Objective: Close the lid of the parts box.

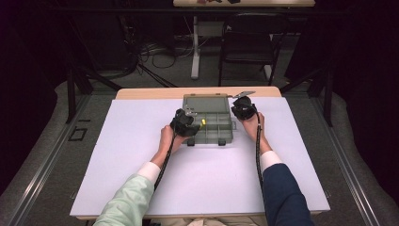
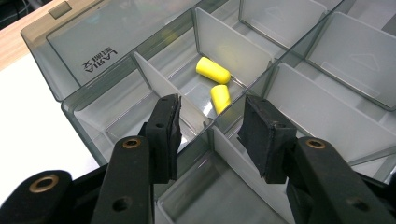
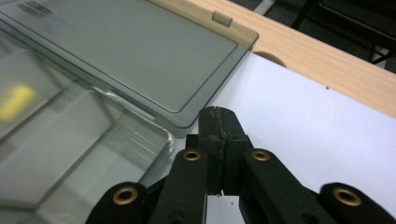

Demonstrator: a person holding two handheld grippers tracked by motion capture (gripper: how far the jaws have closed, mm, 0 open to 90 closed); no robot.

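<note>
High view: the left gripper (image 1: 184, 123) hovers at the left edge of the open grey organizer box (image 1: 214, 128) on the white surface (image 1: 141, 155), jaws released above two yellow earplugs (image 2: 214, 71) in one compartment. The right gripper (image 1: 243, 108), jaws clenched on nothing, is beside the box lid (image 3: 140, 51).

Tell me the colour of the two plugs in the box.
Bright yellow plugs; the left gripper view shows them best.
</note>
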